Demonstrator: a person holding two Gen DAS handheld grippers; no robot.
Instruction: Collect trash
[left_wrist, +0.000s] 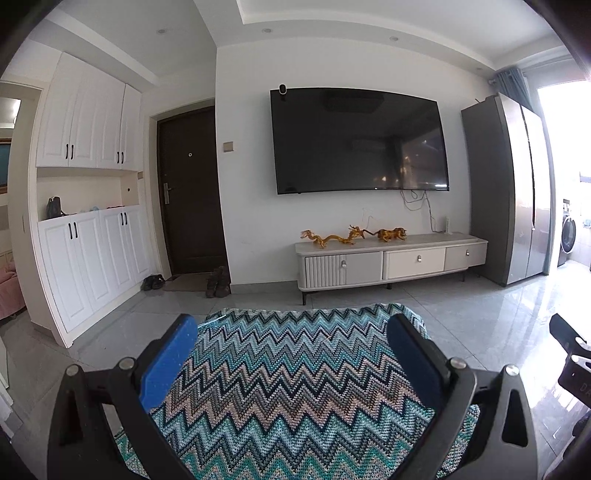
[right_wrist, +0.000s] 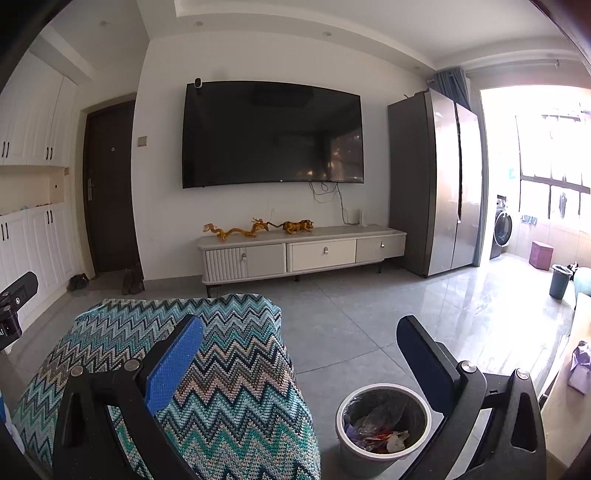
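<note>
Trash bin (right_wrist: 382, 424) rim partly hidden by right tongs (right_wrist: 299, 354), contents indistinct

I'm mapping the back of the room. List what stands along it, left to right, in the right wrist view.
White cabinets → dark entry door → wall-mounted TV above the low TV console → steel refrigerator → washing machine → pink stool → blue-grey bin.

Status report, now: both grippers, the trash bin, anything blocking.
Left gripper open, empty, over zigzag cloth. Right gripper open, empty. Trash bin on floor beside the cloth, already holding trash. Nothing blocking it.
</note>
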